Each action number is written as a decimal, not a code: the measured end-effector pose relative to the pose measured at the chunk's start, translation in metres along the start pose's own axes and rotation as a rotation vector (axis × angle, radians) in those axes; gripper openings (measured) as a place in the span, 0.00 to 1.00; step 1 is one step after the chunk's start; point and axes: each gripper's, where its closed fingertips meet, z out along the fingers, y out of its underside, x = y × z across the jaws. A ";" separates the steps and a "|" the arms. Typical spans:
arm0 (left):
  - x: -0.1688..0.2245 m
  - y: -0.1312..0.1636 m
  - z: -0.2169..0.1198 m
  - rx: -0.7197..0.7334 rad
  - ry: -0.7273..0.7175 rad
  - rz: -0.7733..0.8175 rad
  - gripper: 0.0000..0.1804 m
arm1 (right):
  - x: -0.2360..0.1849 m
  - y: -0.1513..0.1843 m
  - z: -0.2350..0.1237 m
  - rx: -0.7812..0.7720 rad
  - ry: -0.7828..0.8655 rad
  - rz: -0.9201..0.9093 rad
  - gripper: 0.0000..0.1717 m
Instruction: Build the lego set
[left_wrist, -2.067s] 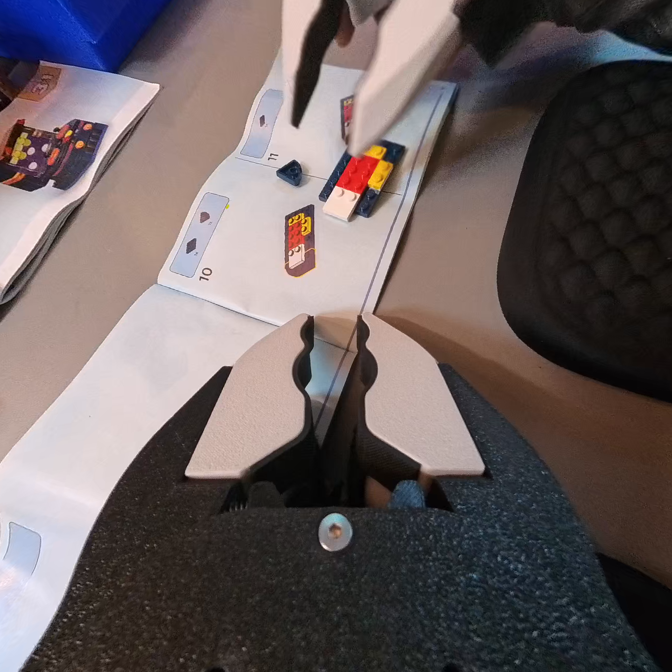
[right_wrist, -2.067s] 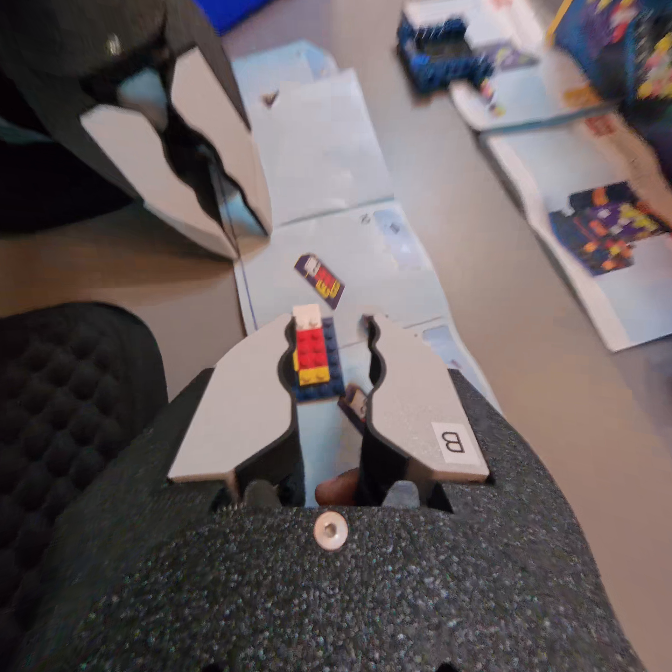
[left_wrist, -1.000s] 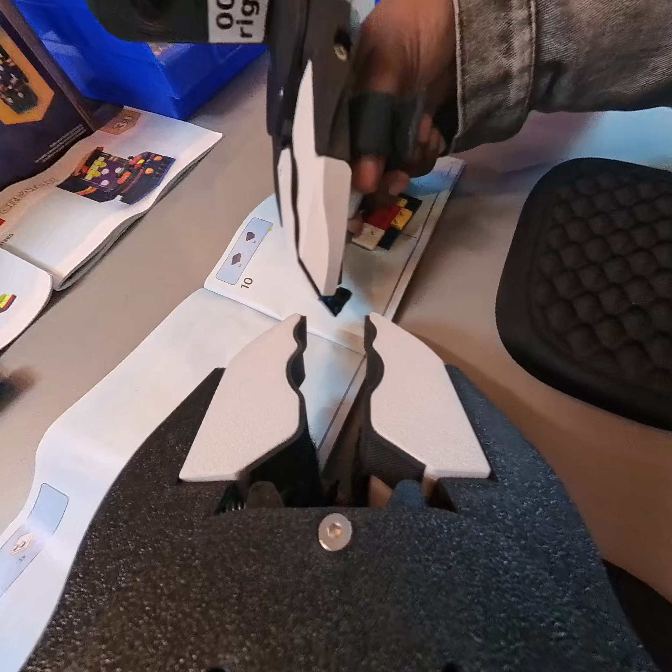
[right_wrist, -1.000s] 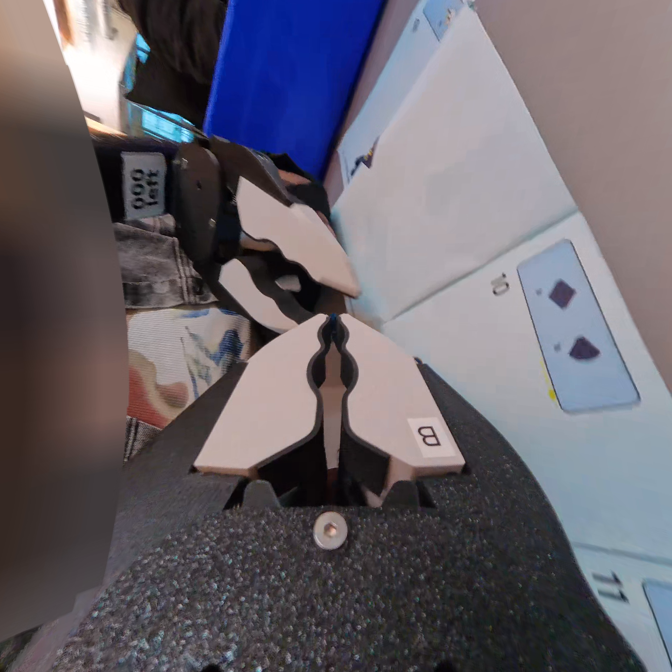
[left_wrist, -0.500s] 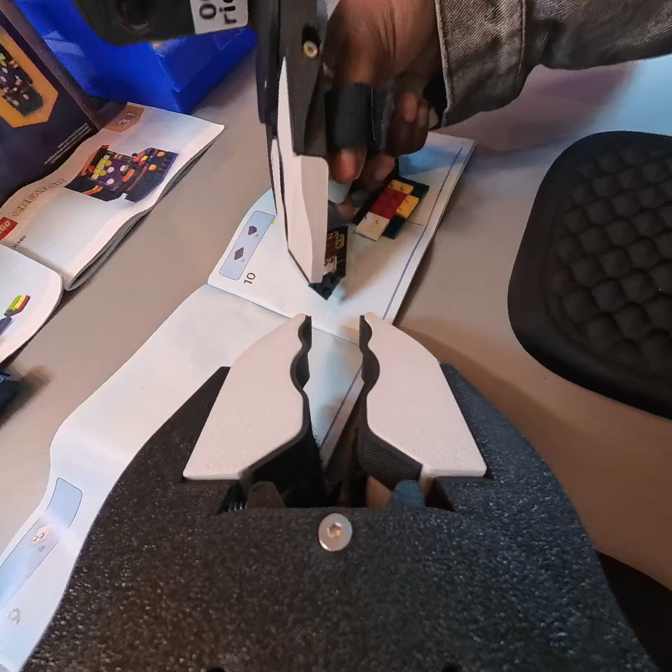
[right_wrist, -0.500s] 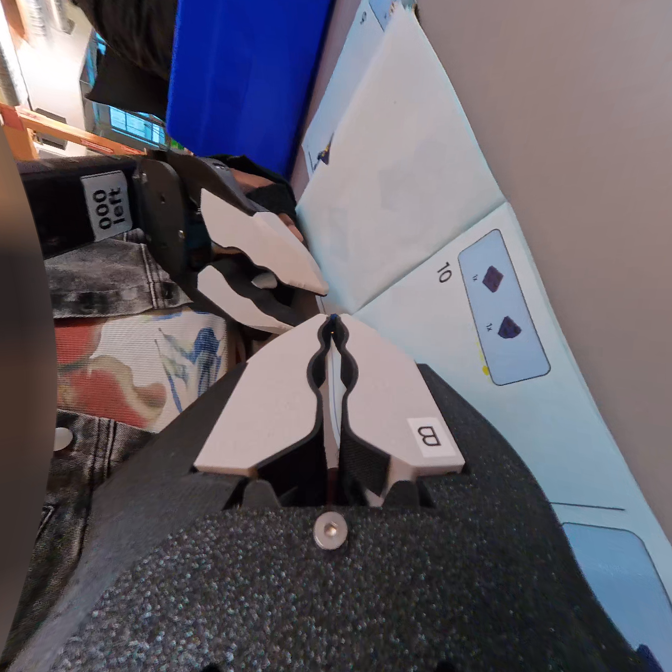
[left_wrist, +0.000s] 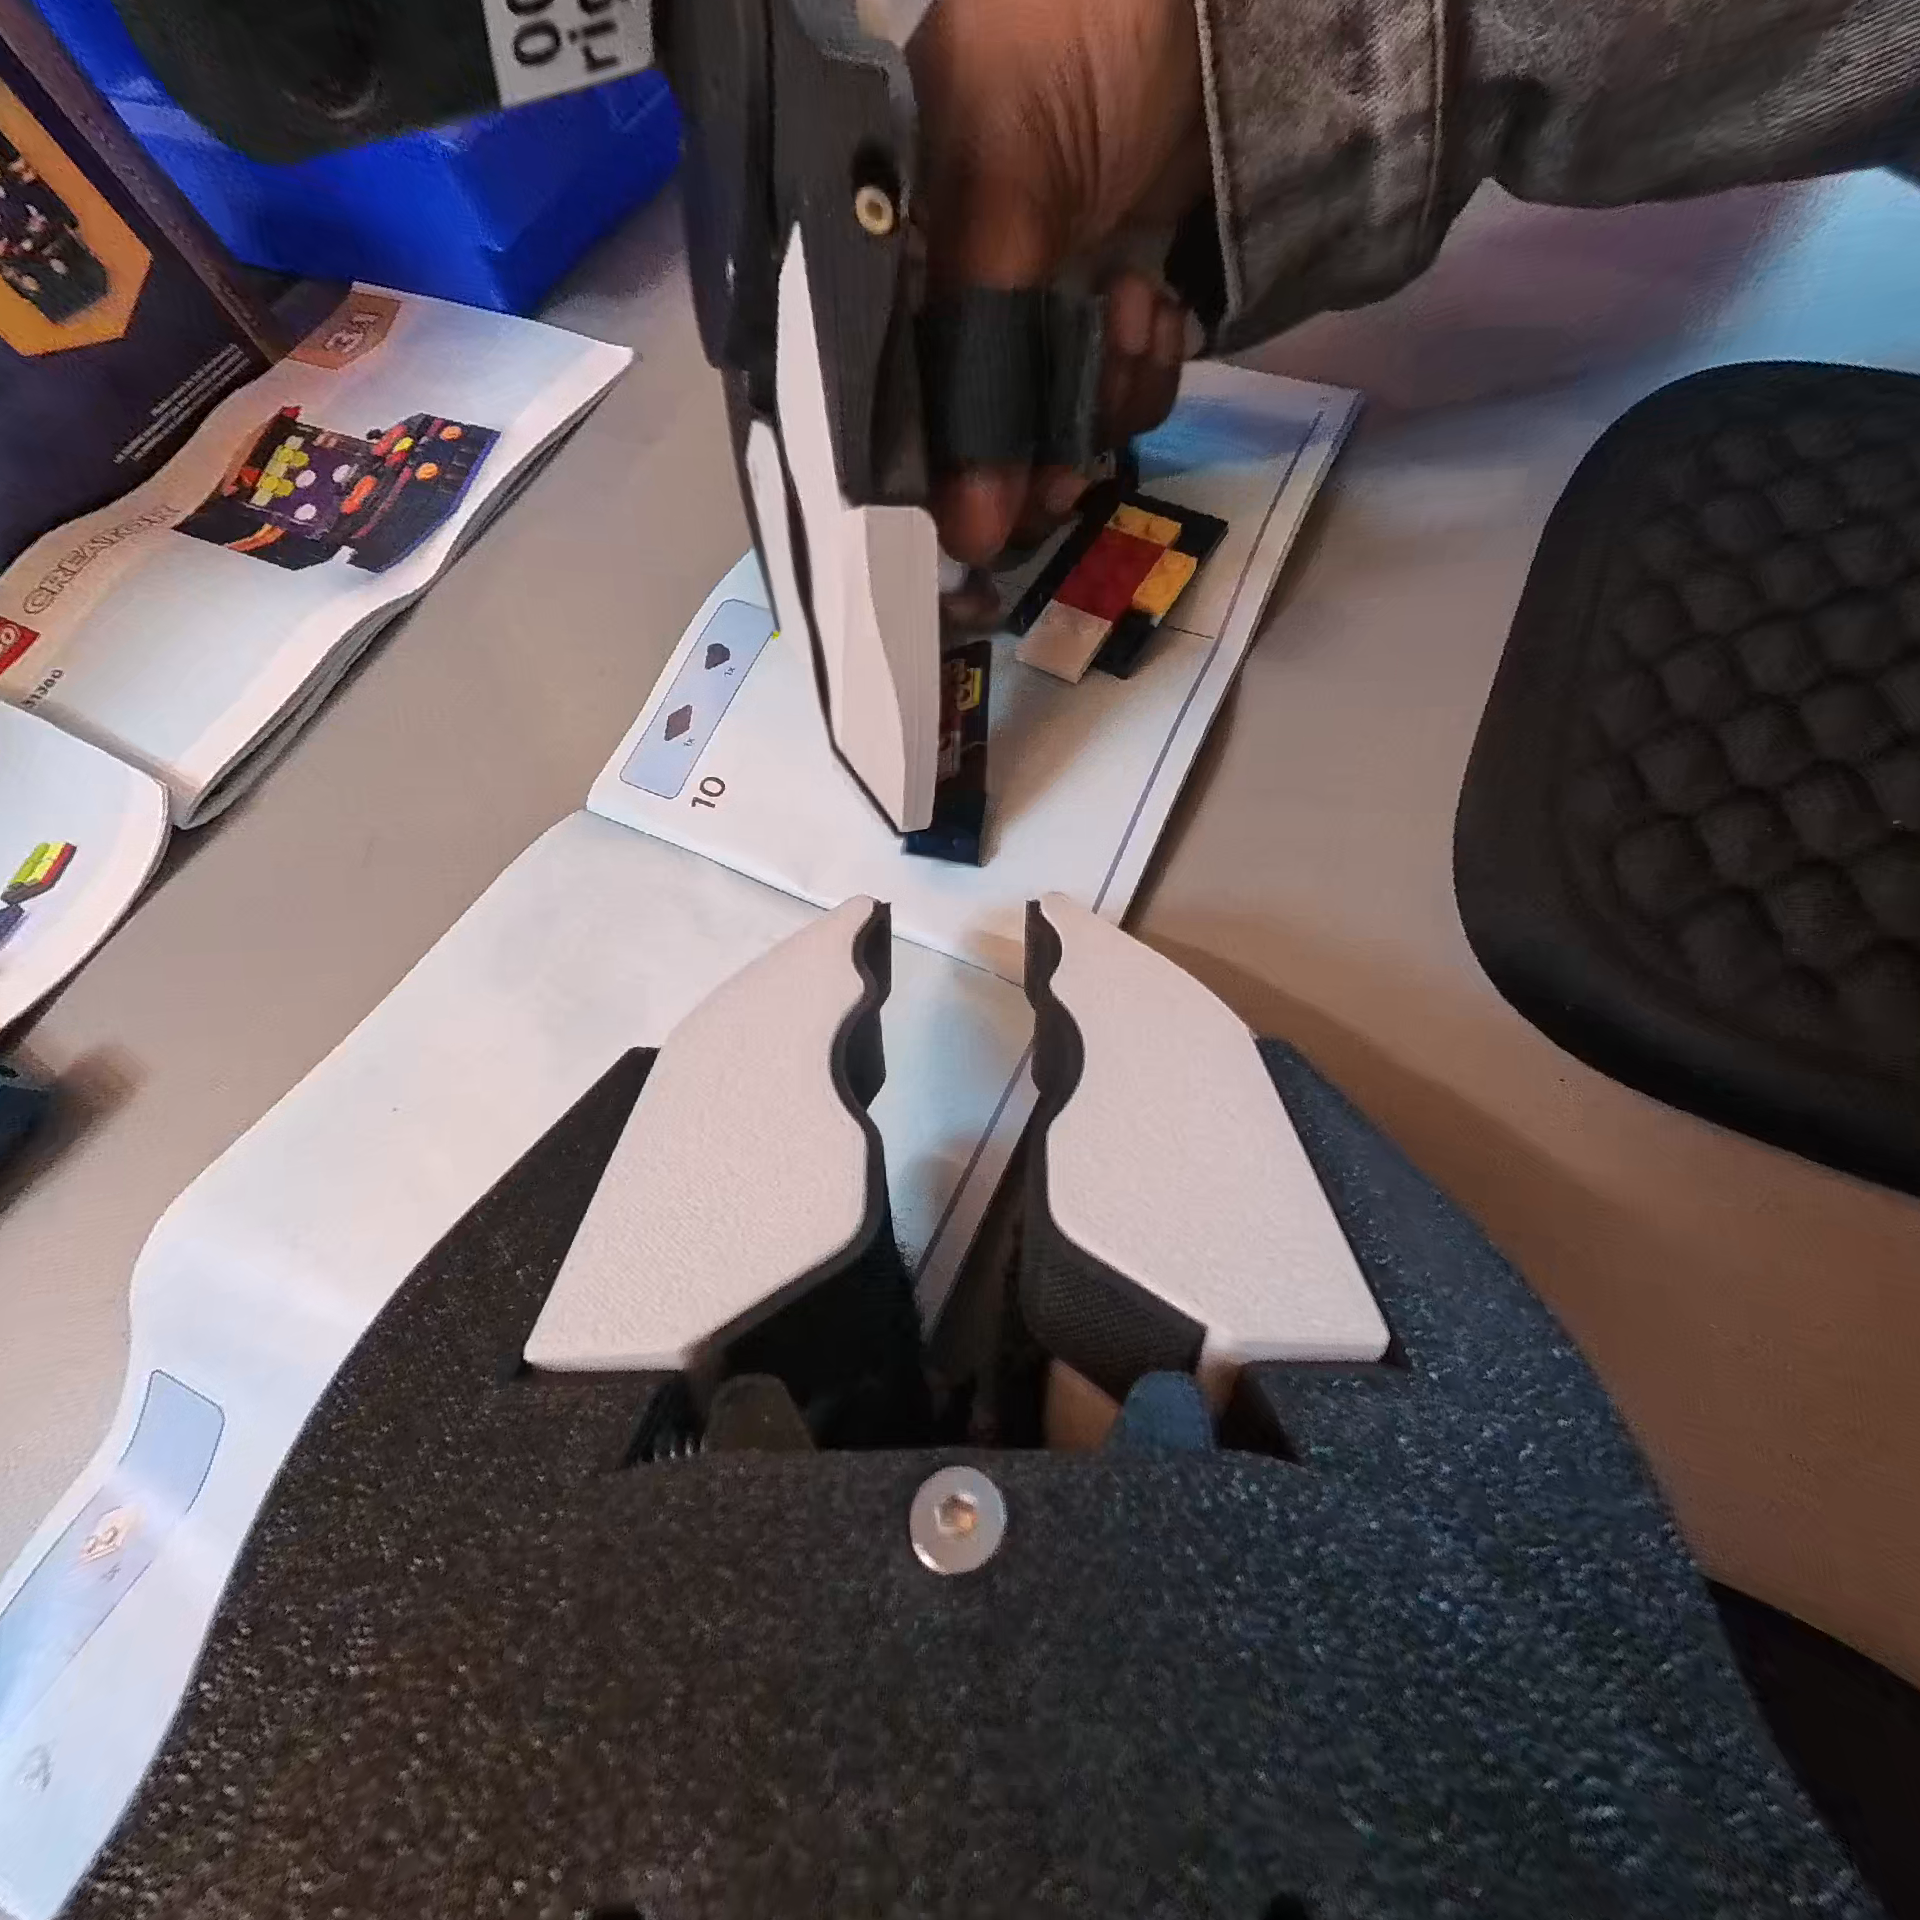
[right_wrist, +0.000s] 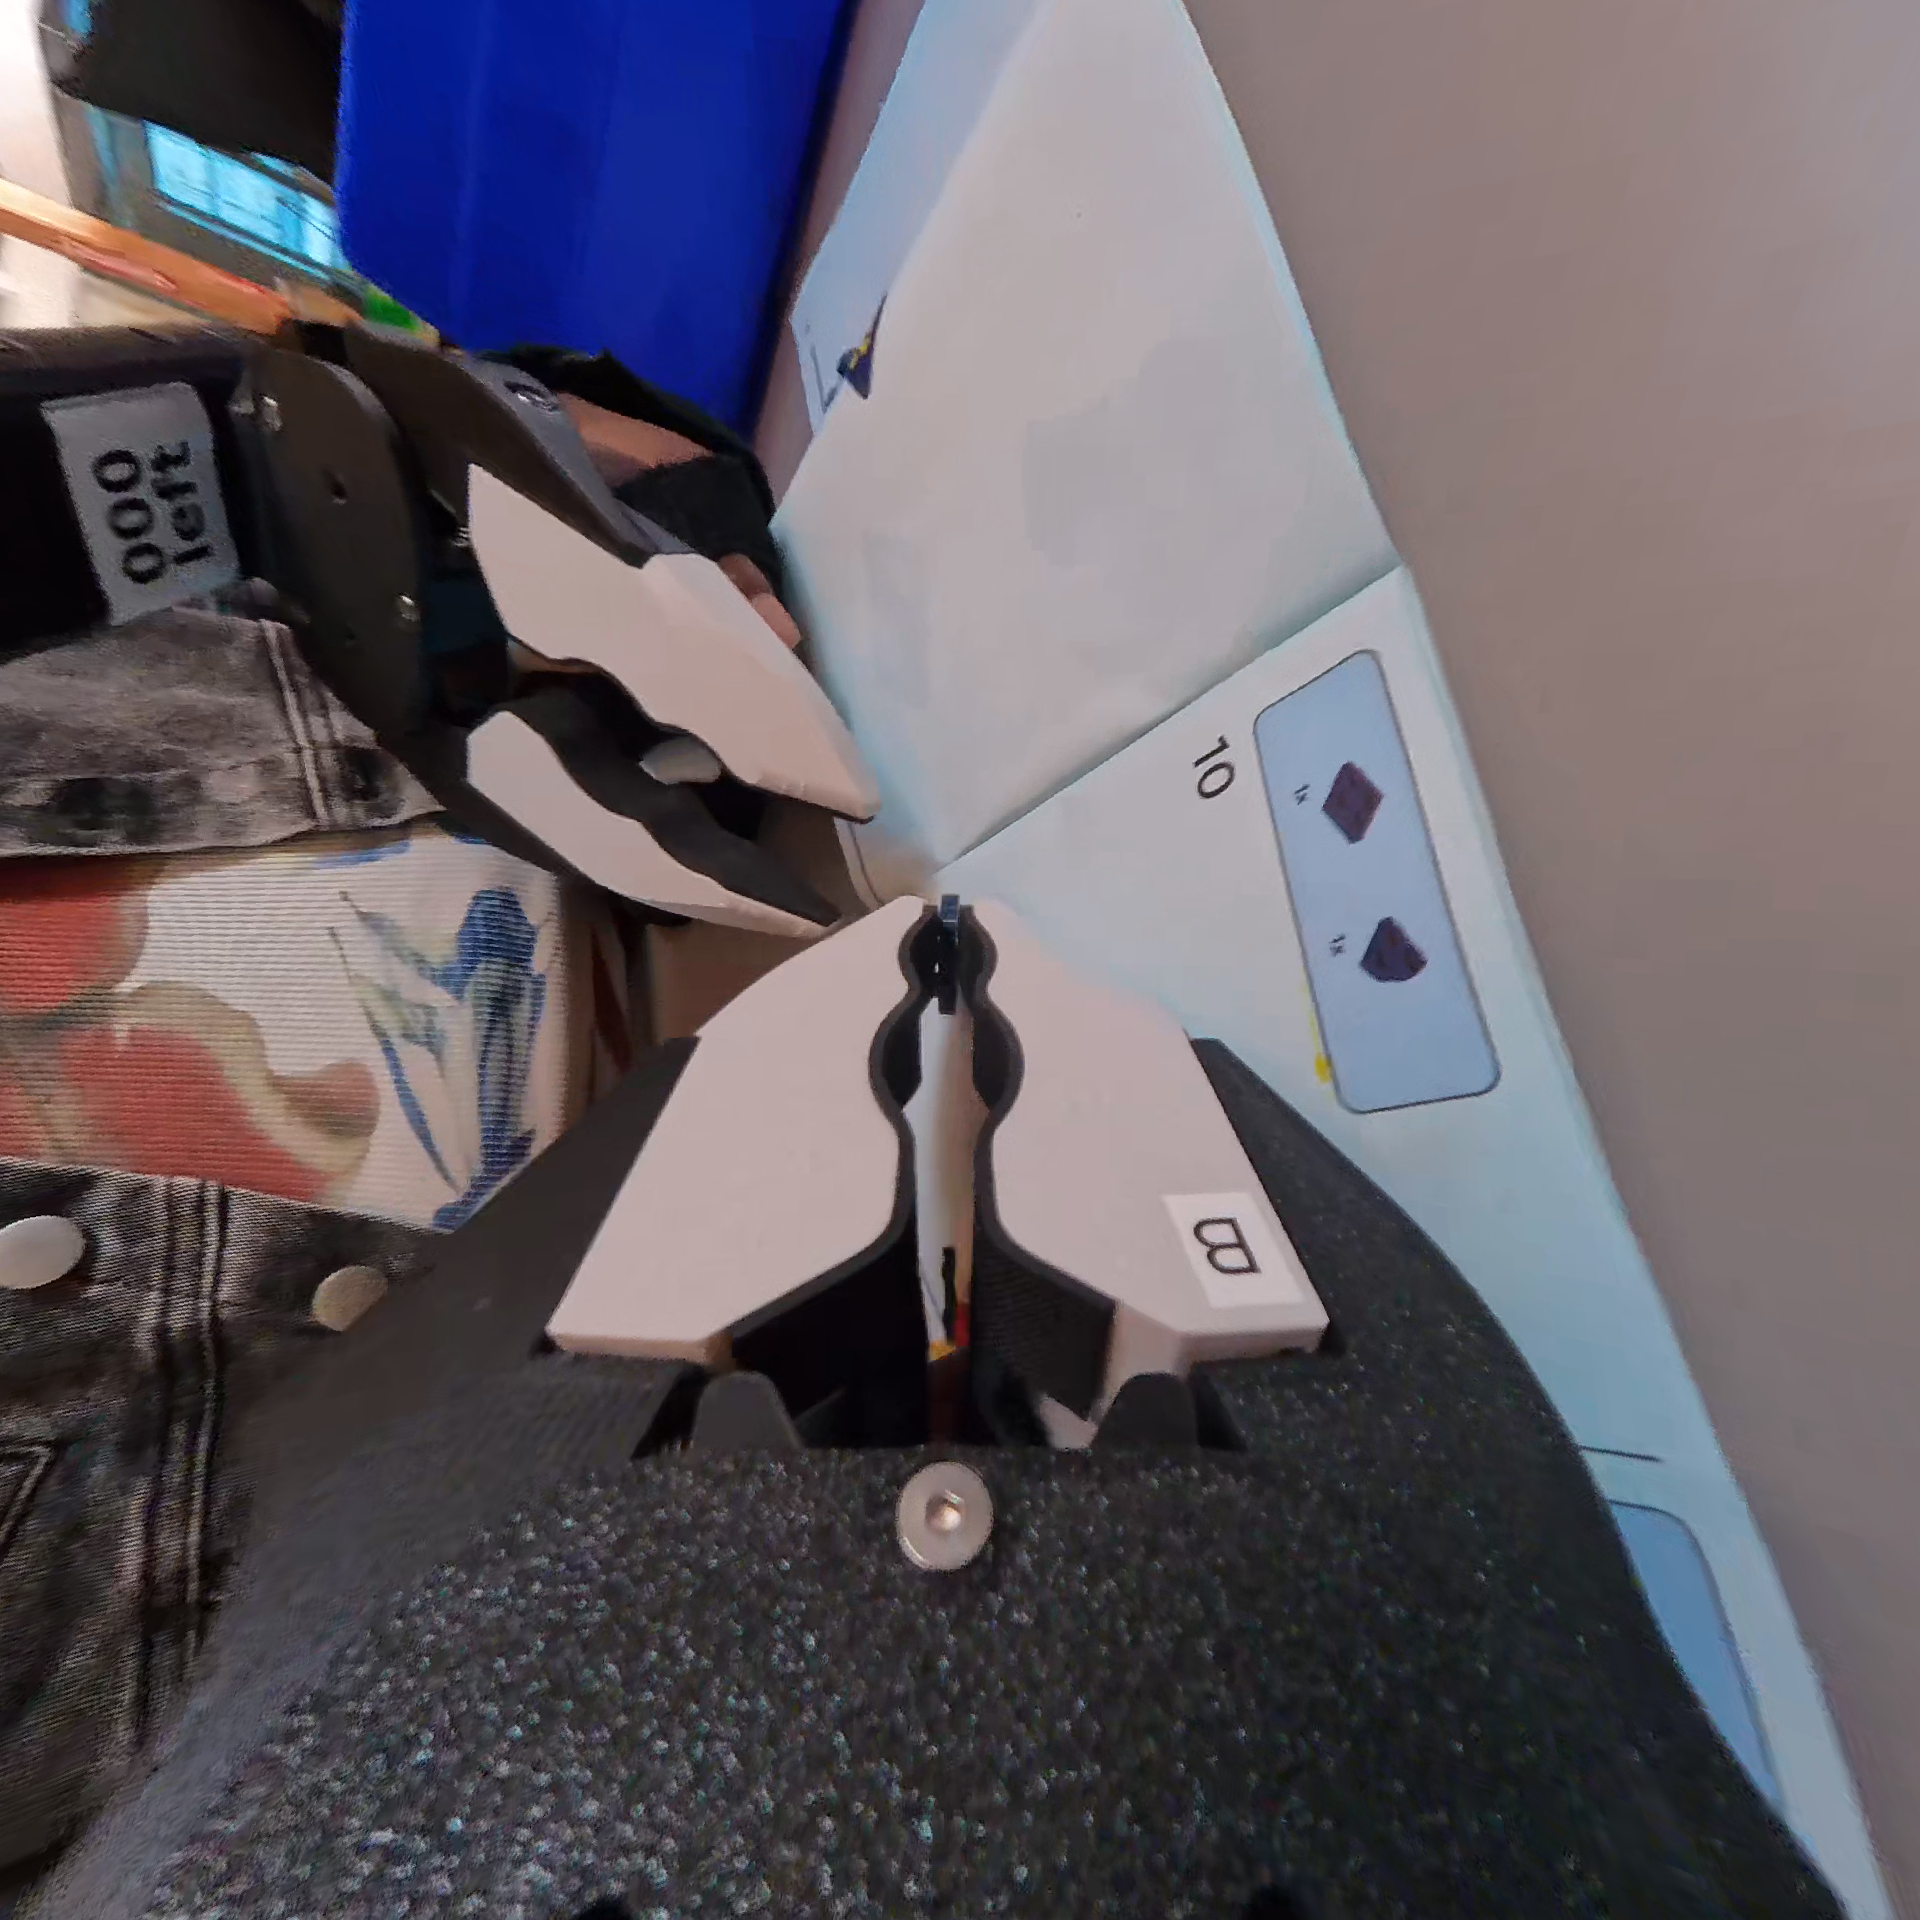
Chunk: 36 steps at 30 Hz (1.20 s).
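Observation:
My right gripper (right_wrist: 948, 914) is shut on a small dark blue brick piece (right_wrist: 948, 935) pinched at its fingertips. In the left wrist view the right gripper (left_wrist: 904, 821) points down and holds that piece (left_wrist: 951, 844) on edge, low over the open instruction booklet (left_wrist: 623, 987). My left gripper (left_wrist: 958, 914) is open and empty, its tips just short of the piece. It also shows in the right wrist view (right_wrist: 847, 862), close to the right fingertips. A flat brick assembly (left_wrist: 1117, 587) of red, yellow and white on dark blue lies farther back on the booklet.
A black mesh cushion (left_wrist: 1714, 779) lies to the right. A second booklet (left_wrist: 312, 540), a dark printed box (left_wrist: 62, 260) and a blue box (left_wrist: 416, 197) are at the back left. A person's hand (left_wrist: 1039, 156) grips the right gripper. My left and right fingertips are right by each other.
The right gripper, earlier open above the assembly, has shut on the dark blue piece that lay on the page and brought it near my left fingertips. The left jaws have narrowed slightly.

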 end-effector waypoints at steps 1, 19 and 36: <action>0.000 0.000 0.000 -0.001 -0.001 0.002 0.14 | 0.001 0.000 0.000 -0.022 0.013 -0.018 0.02; 0.000 0.004 0.002 -0.028 0.000 0.007 0.14 | 0.000 -0.012 -0.013 -0.003 0.355 -0.666 0.16; 0.002 0.006 0.004 -0.050 -0.010 0.043 0.14 | -0.017 0.014 -0.001 0.048 0.499 -0.805 0.19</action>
